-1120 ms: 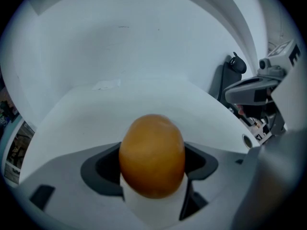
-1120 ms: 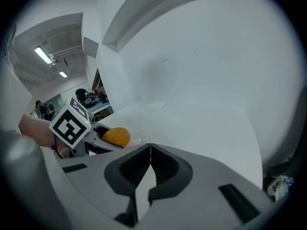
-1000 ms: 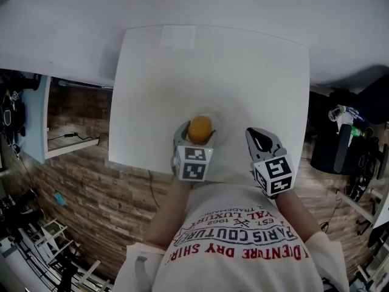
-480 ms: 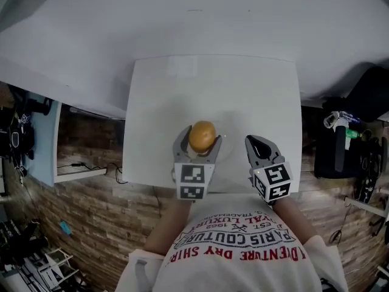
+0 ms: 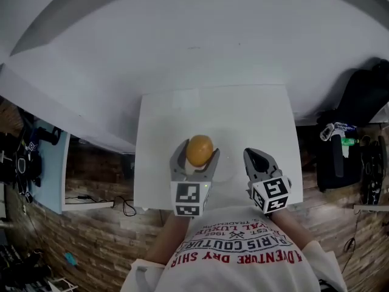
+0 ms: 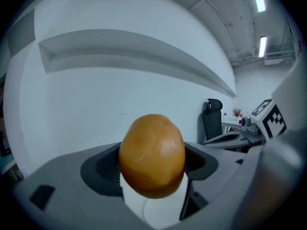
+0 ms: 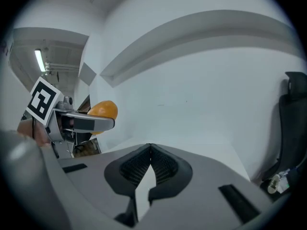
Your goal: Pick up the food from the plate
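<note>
The left tongs (image 5: 199, 154) (image 6: 151, 163) pinch the food (image 5: 199, 149) (image 6: 151, 155), a smooth, round, orange-brown piece. The left gripper view shows both ribbed pads pressed against its sides, the jaws standing wide around it. The food bulges above and below the pads and is held clear above the table (image 5: 243, 111), with nothing under it touching it. Directly below it in that view lies a pale round shape on the table, and the head view shows a faint circular outline there, apparently the white plate (image 5: 227, 165), just right of the held food over the near half of the table. The right tongs (image 5: 252, 156) (image 7: 150, 150) hang over the table's near right part, beside the left pair and apart from it. Their jaws are pressed together at the tips with nothing between them. From the right gripper view the food (image 7: 102, 110) sits to the left, at about the same height above the table, gripped in the other tongs (image 7: 91, 123). The table is white and stands against a white wall, with a brick-patterned floor (image 5: 97, 236) on its near left and a black chair (image 5: 364, 96) off its right side.
</note>
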The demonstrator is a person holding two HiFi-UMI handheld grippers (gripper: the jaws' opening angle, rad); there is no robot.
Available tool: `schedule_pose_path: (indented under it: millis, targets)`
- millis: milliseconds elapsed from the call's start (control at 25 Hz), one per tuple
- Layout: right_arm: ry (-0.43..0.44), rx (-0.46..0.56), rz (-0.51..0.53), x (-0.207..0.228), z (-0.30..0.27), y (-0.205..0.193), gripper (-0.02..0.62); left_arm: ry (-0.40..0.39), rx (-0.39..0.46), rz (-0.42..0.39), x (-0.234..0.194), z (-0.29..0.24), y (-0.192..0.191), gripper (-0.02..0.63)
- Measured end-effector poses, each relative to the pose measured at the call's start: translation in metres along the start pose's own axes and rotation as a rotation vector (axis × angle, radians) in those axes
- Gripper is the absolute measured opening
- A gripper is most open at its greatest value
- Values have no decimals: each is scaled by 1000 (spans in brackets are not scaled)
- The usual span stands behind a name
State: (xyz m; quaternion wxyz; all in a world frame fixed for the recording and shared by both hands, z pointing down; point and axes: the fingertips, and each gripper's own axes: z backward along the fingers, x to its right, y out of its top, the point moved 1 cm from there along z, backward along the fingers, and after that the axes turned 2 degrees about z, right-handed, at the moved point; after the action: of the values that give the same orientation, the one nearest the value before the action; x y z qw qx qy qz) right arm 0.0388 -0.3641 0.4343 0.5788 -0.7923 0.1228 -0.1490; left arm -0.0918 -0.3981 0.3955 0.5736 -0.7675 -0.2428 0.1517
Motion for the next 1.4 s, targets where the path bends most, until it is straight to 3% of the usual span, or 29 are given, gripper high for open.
schedule_pose_path:
  millis: [320,1400]
  targets:
    - [-28,82,17,0,4,21,12,-27,19,18,-3,1,6,360]
    - [-98,35,44,25,19,10,12,-97,-16,99,27,-12,-7,360]
